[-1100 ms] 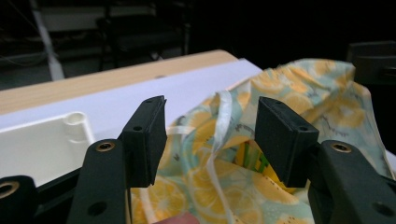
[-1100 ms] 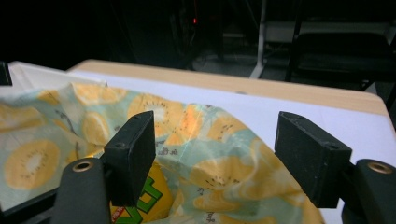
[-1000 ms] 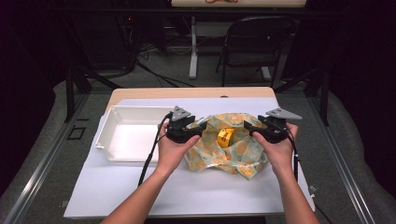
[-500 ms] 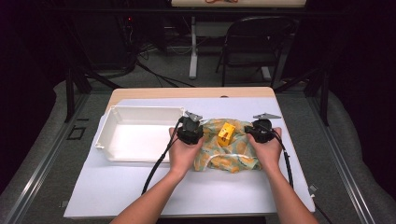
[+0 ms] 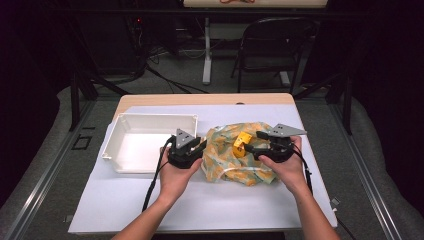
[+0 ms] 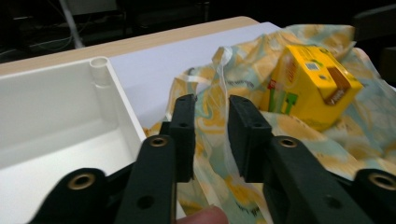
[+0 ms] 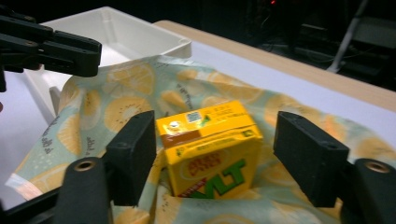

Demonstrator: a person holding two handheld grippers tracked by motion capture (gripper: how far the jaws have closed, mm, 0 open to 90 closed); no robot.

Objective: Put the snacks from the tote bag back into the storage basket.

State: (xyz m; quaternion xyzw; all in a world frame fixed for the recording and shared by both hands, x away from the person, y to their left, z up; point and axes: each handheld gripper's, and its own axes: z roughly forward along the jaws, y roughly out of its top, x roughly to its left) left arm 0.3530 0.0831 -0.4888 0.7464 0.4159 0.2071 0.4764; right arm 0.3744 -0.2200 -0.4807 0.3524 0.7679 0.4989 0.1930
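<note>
In the high view the bag's [image 5: 240, 160] near edge is partly hidden behind both hands; the yellow carton [image 5: 242, 145] sits on it, between the left gripper [image 5: 192, 150] and the right gripper [image 5: 252, 148], beside a white tray [image 5: 120, 160] on the bench [image 5: 150, 205]. In the left gripper view the narrow-set jaws have just been closing on a fold of bag, contact unclear. In the right gripper view the jaws have just been opening and stand apart, the carton [image 7: 210, 149] between them, untouched.
</note>
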